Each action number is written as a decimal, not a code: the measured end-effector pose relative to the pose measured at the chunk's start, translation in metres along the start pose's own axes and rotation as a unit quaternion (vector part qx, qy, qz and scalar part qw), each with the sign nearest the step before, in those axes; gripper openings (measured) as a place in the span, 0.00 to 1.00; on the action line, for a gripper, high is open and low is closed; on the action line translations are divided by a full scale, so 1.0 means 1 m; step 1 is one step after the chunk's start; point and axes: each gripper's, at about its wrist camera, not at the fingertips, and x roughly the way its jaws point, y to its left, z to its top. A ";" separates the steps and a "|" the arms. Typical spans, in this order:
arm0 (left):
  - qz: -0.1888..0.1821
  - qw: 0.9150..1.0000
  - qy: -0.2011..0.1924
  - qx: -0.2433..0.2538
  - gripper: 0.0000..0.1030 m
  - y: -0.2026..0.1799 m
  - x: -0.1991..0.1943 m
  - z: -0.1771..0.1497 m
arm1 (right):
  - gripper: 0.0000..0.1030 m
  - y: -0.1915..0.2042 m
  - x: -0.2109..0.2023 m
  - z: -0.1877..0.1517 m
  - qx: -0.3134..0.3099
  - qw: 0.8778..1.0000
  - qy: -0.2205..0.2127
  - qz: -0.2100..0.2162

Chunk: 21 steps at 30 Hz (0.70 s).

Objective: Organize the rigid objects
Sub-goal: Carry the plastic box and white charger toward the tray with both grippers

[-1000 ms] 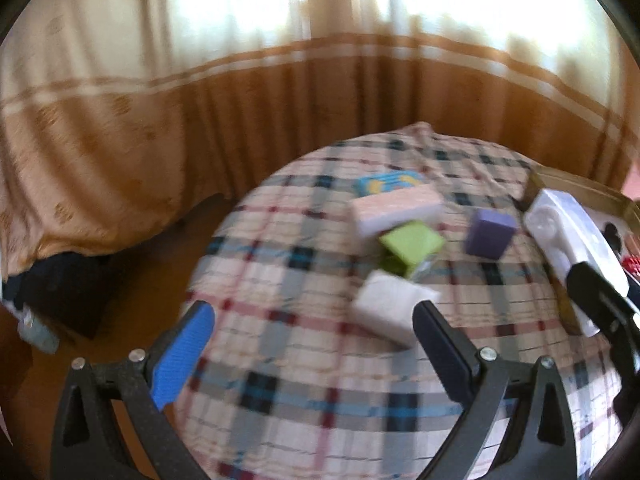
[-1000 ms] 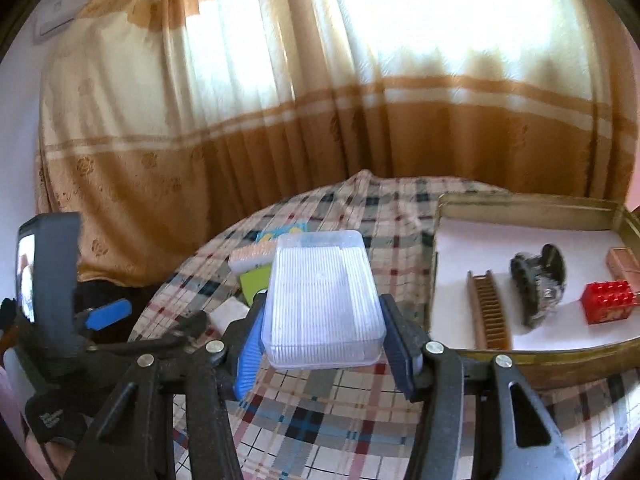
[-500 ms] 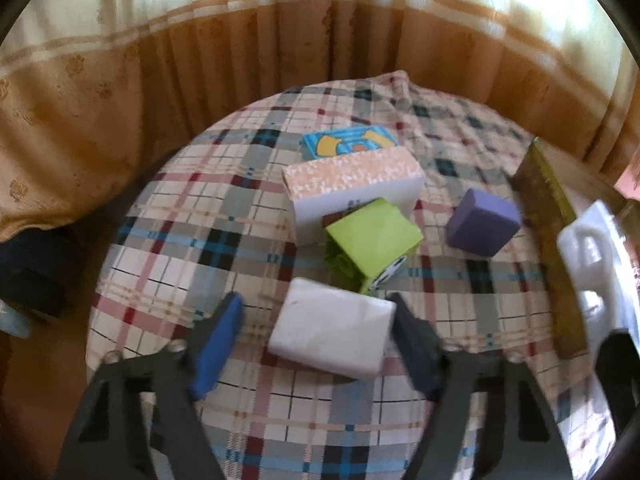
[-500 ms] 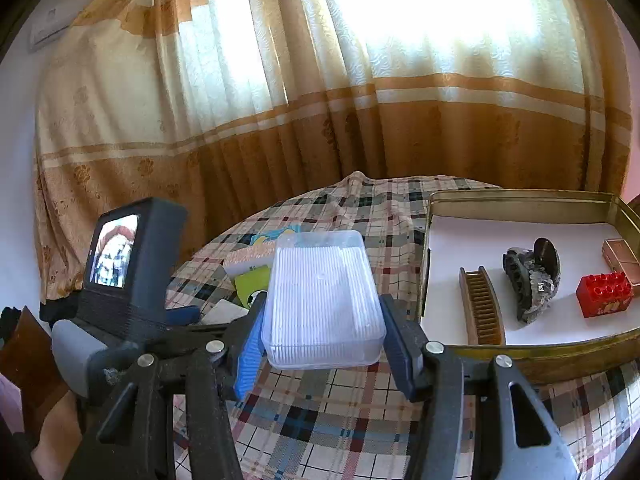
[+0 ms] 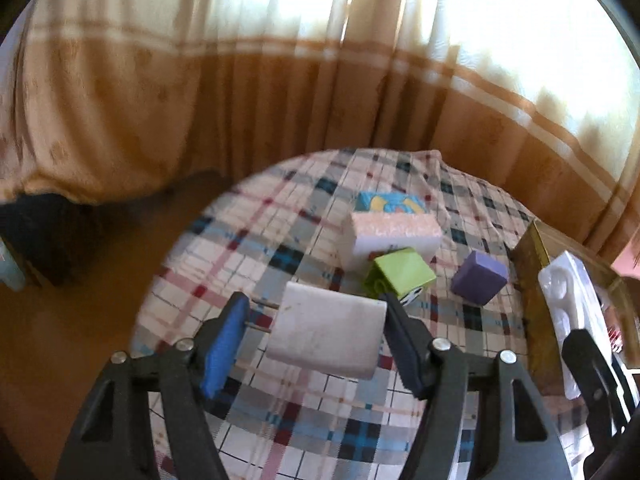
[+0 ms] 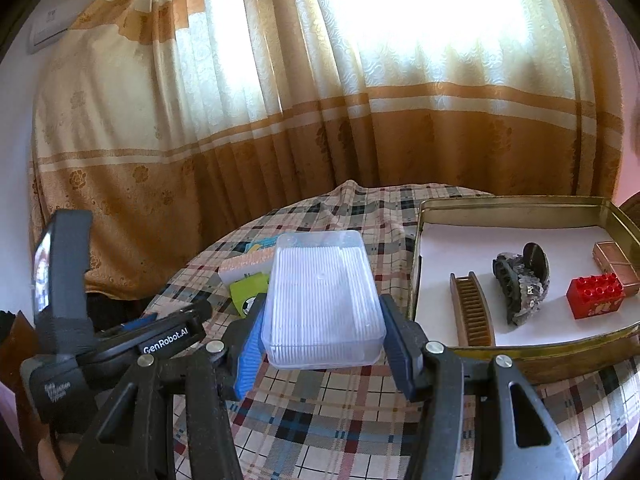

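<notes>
White plug block [image 5: 328,332] smooth, rectangular, clamped in left claw [image 5: 316,340], ribbed clear plastic box [image 6: 322,300] gripped by right claw [image 6: 324,340].

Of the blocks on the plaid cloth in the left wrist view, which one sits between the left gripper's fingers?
The white block; the green, purple and pink-topped blocks lie farther off.
</notes>
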 end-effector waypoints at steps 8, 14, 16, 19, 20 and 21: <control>0.031 0.998 -0.055 0.026 0.65 -0.007 -0.018 0.000 | 0.54 0.001 -0.009 0.000 -0.001 1.000 -0.021 -0.015; 0.039 0.997 -0.066 0.032 0.65 -0.009 -0.023 -0.001 | 0.54 0.007 -0.014 -0.001 -0.016 0.999 -0.035 -0.018; 0.039 0.997 -0.066 0.031 0.65 -0.009 -0.023 -0.001 | 0.54 0.008 -0.015 -0.001 -0.019 0.999 -0.038 -0.018; 0.039 0.997 -0.066 0.032 0.65 -0.009 -0.024 -0.002 | 0.54 0.008 -0.016 0.000 -0.022 0.999 -0.041 -0.019; 0.039 0.997 -0.066 0.032 0.65 -0.009 -0.024 -0.002 | 0.54 0.008 -0.016 0.000 -0.021 0.999 -0.041 -0.019; 0.040 0.996 -0.066 0.033 0.65 -0.009 -0.024 -0.002 | 0.54 0.007 -0.016 0.000 -0.021 0.999 -0.041 -0.019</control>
